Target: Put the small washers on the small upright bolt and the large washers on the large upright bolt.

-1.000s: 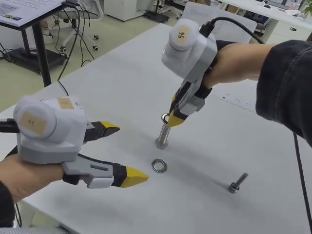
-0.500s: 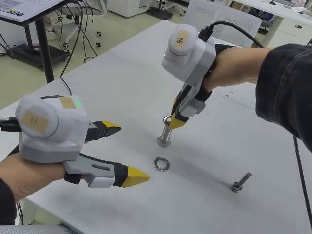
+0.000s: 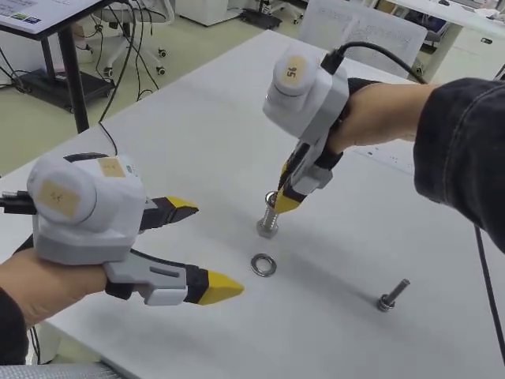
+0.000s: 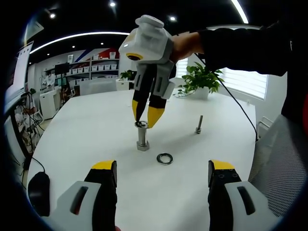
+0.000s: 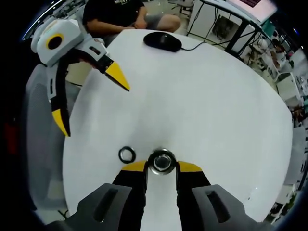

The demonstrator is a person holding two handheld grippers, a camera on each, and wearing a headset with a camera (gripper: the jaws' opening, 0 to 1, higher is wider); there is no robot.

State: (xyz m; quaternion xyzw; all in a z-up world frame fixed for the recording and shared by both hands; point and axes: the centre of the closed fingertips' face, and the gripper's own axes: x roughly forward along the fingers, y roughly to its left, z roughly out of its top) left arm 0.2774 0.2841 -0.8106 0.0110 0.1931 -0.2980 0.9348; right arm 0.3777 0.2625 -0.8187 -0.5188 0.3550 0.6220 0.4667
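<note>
The white counter point(image 3: 197, 142) carries all the task pieces.

The left gripper point(image 3: 213, 248) hovers over the near left of the counter. Its yellow-tipped jaws are spread wide with nothing between them, and they point toward the middle. The right gripper point(image 3: 276, 199) comes down steeply from the far right, held by a hand in a dark sleeve. Its jaws are drawn in on a large washer point(image 5: 162, 161), pinching it by the rim from both sides.

A black mouse point(image 5: 162, 41) lies at the left edge of the counter, well apart from the work.

The large bolt point(image 3: 267, 221) stands upright on its head in the middle of the counter, directly beneath the right gripper's tips. The held washer lies flat at the very top of its thread. In the right gripper view the ring seems to circle the bolt's tip, but I cannot tell whether it has actually gone over it.

The small bolt point(image 3: 391, 294) stands to the right of the large one and a little nearer, well apart from it. It has a wider collar at its foot that is too small to make out.

A second large washer point(image 3: 263, 264) lies flat on the counter just on the near side of the large bolt. It touches neither the bolt nor either gripper.
</note>
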